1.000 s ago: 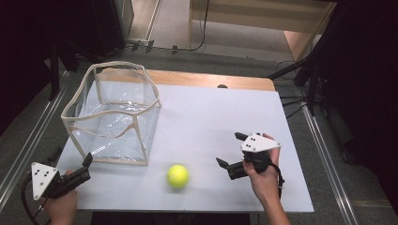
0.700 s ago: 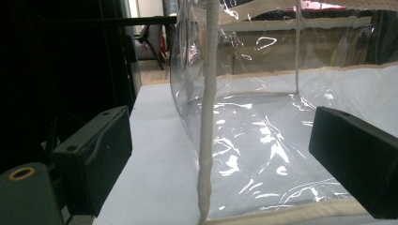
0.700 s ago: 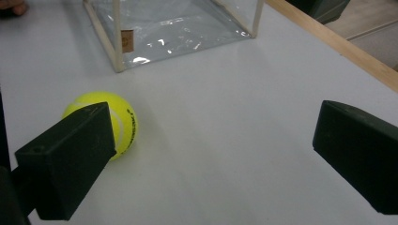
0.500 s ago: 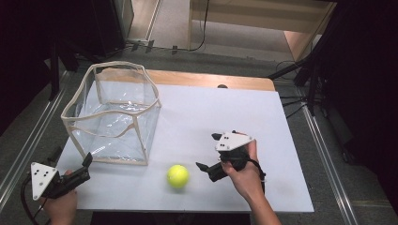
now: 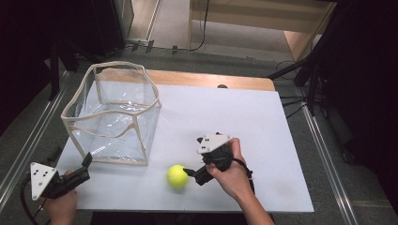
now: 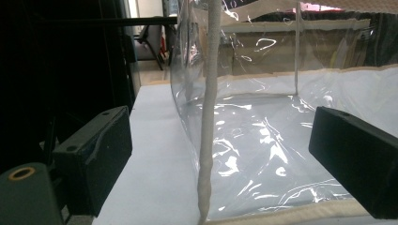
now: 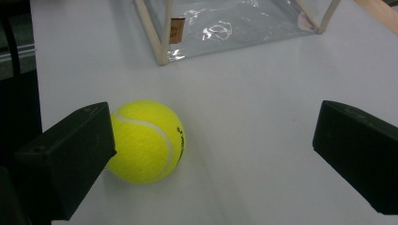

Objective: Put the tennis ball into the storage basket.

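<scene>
Right gripper view: right tool point(image 7: 211, 159) wide open, tennis ball point(image 7: 146, 140) off-centre against one jaw, likely to roll off bench point(image 7: 263, 84).

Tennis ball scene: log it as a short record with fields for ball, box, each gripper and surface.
ball: yellow tennis ball lying on the table, outside the box
box: clear plastic box with cream edging, open top, nothing seen inside
right gripper: right gripper open, one jaw at the ball's side, ball not clamped
left gripper: left gripper open, astride the box's near corner edge
surface: white table
</scene>
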Available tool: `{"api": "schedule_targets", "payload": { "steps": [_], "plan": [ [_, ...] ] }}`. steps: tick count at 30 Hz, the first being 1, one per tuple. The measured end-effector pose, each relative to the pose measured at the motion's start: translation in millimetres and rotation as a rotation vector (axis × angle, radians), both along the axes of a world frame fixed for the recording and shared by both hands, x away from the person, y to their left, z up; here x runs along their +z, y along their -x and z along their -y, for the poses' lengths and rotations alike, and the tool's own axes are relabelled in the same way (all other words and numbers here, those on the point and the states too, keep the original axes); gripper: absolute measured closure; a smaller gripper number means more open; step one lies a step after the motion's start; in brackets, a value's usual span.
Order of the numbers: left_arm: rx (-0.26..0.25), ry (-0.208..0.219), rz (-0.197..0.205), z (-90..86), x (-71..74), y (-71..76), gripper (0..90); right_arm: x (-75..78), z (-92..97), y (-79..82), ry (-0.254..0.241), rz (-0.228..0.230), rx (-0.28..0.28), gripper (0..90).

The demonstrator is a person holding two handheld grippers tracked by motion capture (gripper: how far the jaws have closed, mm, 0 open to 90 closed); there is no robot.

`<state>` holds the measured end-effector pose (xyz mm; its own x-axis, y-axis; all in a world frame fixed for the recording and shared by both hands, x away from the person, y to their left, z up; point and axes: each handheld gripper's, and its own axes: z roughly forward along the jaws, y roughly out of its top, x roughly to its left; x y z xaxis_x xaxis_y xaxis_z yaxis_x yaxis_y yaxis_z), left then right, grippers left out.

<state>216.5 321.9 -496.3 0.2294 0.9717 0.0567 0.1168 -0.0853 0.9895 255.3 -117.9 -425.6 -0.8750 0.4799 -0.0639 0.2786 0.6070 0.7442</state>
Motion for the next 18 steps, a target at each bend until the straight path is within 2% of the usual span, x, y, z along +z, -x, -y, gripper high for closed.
{"api": "schedule_targets", "payload": {
  "steps": [8, 18],
  "plan": [
    [-0.002, 0.002, 0.002, -0.4, 0.1, -0.2, 6.8, -4.0, -19.6, -2.0, 0.042, -0.026, 0.057, 0.0],
    [-0.002, 0.008, 0.002, -0.7, 0.2, -0.2, 6.8, -10.8, -43.7, -4.1, 0.119, -0.093, 0.127, 0.0]
  ]
}}
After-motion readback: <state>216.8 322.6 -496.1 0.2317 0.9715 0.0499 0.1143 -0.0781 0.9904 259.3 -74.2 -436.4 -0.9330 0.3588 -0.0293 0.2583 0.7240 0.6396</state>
